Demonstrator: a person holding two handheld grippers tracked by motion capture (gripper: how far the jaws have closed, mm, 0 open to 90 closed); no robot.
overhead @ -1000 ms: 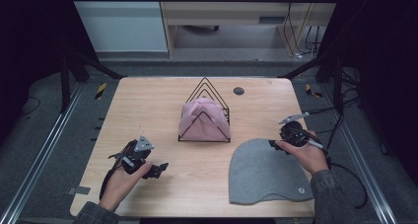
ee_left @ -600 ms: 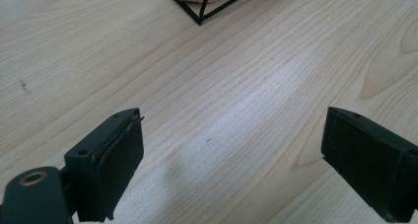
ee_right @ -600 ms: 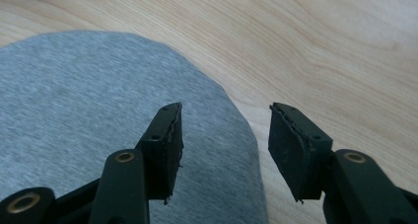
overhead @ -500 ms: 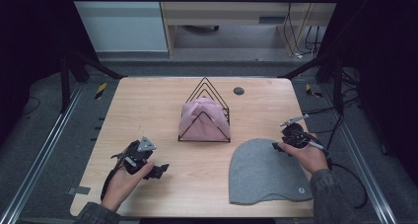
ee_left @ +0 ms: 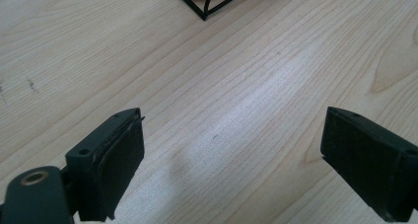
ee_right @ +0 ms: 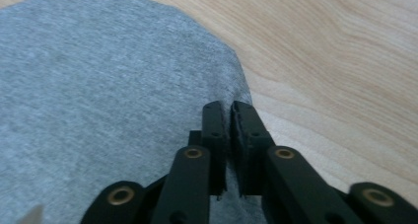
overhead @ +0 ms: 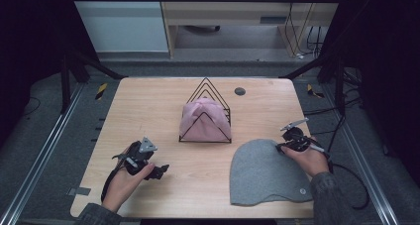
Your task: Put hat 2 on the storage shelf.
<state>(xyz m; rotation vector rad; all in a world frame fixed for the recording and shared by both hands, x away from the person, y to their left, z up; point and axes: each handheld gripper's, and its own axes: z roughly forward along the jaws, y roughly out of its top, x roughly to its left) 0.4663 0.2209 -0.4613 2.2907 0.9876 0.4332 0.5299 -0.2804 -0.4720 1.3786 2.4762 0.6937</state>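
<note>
While your right tongs [ee_right: 230, 116] pinch the edge of the grey beanie [overhead: 265, 173], the hat lies flat on the desk [overhead: 148, 106] at its near right corner, rounded crown toward the desk's middle. In the right gripper view the two black jaws have just been closing and now stand almost together, a fold of the grey cloth caught between them at the rim that faces the right edge of the desk. From the high view, those right tongs [overhead: 286, 144] sit at the beanie's far right rim, your right hand [overhead: 309, 159] behind them over the cloth. A small pale button or tag [overhead: 301, 191] shows near the hat's near right edge.

Beyond the beanie, toward the desk's centre, a black wire rack [overhead: 206, 113] of triangular frames stands upright with a pink beanie [overhead: 204, 121] tucked among them. A small dark round disc [overhead: 239, 91] lies on the desk behind the rack, near the far edge.

Near the left side of the near edge, your left tongs [overhead: 161, 169] rest low over bare wood, well apart from both hats. In the left gripper view their jaws stand wide, nothing between them, and a corner of the rack [ee_left: 207, 7] shows ahead.
</note>
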